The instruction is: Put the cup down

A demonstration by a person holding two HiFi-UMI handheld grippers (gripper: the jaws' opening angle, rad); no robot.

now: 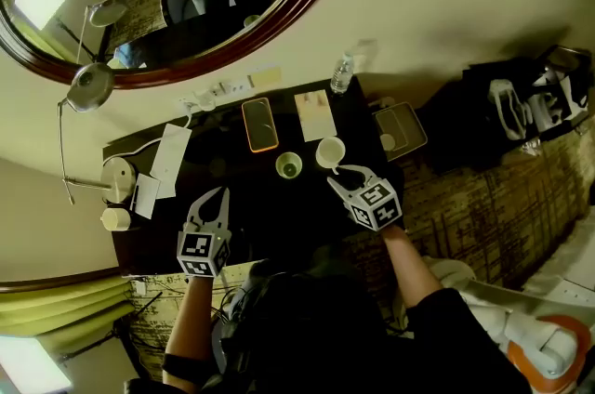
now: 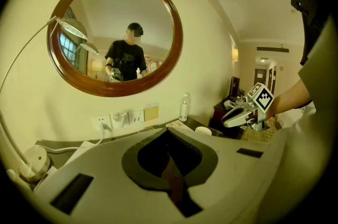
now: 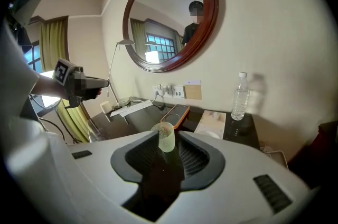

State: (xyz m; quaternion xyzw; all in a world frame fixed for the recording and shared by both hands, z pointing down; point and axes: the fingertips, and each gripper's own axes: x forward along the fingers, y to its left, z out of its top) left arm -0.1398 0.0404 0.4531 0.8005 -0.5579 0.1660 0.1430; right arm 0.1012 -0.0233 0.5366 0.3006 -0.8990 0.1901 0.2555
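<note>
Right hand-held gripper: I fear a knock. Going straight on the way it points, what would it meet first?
Probably the green cup, standing on the dark table in line with the open jaws of the right hand-held gripper; how far ahead is unclear.

Glossy dark tabletop (image 1: 253, 214); dimpled translucent cup (image 3: 166, 137).

The front strip of the dark worktop (image 1: 270, 217) lies bare between the left gripper (image 1: 216, 195) and the right gripper (image 1: 340, 172), an open way in from the near edge. Farther back the green cup (image 1: 289, 165) and white cup (image 1: 330, 152) stand close together. Behind them the phone (image 1: 259, 124), booklet (image 1: 315, 114) and water bottle (image 1: 342, 74) line the wall. Papers (image 1: 169, 158) and what looks like a lamp base (image 1: 118, 178) crowd the left end.
</note>
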